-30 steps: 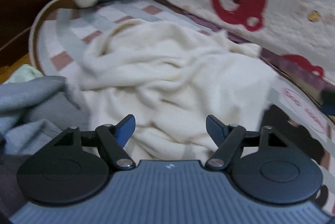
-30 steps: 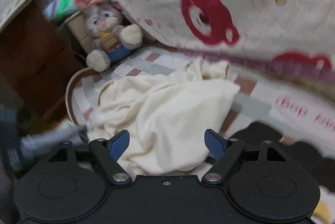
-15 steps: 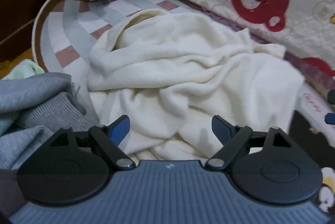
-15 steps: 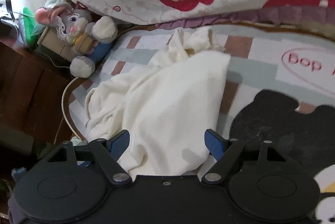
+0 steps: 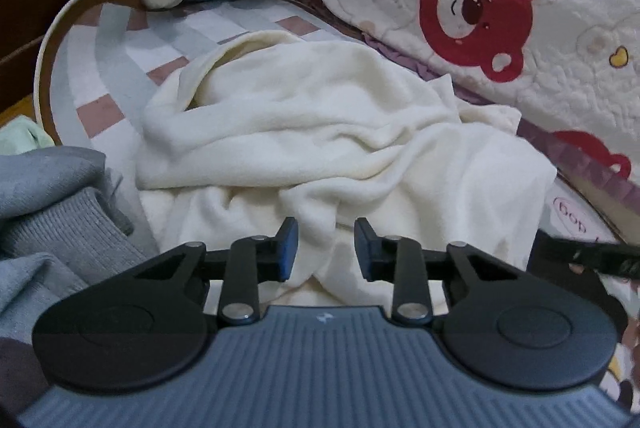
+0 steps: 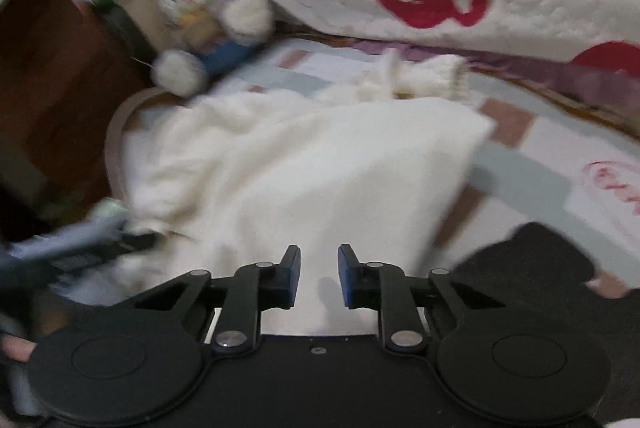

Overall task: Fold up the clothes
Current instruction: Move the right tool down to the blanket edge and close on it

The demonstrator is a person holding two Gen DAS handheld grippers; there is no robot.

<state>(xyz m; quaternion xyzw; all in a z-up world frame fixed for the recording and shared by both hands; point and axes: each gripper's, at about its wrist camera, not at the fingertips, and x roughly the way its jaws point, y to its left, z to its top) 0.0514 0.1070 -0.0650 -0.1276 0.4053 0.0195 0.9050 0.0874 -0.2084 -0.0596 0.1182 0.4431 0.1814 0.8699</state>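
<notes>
Looks like the grab step: both grippers are down at the near hem of the cream top [image 5: 320, 132], which lies bunched on the checked mat [image 5: 86, 68] just below the bear quilt [image 5: 480, 12]. The left gripper [image 5: 326, 254] is closing with a fold of fabric between its pads, though they don't look pressed on it yet. The right gripper [image 6: 318, 278] is closing too, over the flat edge, nothing pinched so far. Next move probably needs both to finish clamping, then lift and spread it flat. The top itself is soft, fleecy, rumpled in thick rolls, a cuff poking out at the far side.
</notes>
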